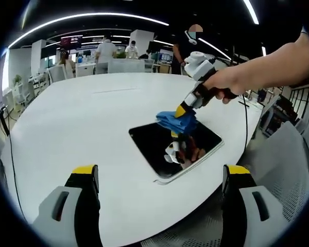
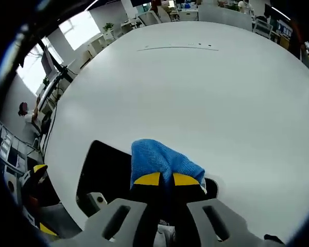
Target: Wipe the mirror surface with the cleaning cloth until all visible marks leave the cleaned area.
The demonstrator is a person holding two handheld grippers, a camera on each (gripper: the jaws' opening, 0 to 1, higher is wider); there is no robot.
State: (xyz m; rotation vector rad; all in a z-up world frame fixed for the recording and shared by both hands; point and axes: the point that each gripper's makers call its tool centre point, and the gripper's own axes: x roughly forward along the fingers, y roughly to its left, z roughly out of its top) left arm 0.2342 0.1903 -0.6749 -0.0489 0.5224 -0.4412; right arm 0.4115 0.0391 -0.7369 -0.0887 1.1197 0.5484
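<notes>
Pressing down at the mirror's (image 1: 176,150) twelve-o'clock edge, the blue cloth (image 1: 176,121) is clamped by the right gripper (image 2: 166,180) for wiping; the left gripper (image 1: 159,177) is held back at six o'clock, jaws apart, empty.

The crumpled blue knitted cleaning cloth (image 2: 162,160) looks soft and rough; the dark rectangular mirror (image 1: 167,149) is glossy, the white table (image 1: 82,118) smooth and matt.

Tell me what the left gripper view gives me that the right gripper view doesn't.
Left gripper view alone: the whole mirror outline with the reflection in it, the person's hand on the right tool, and the left tool's open jaws held back from the mirror. Right gripper view alone: the jaws closed on the blue cloth from close up. Both: cloth on mirror, white table.
</notes>
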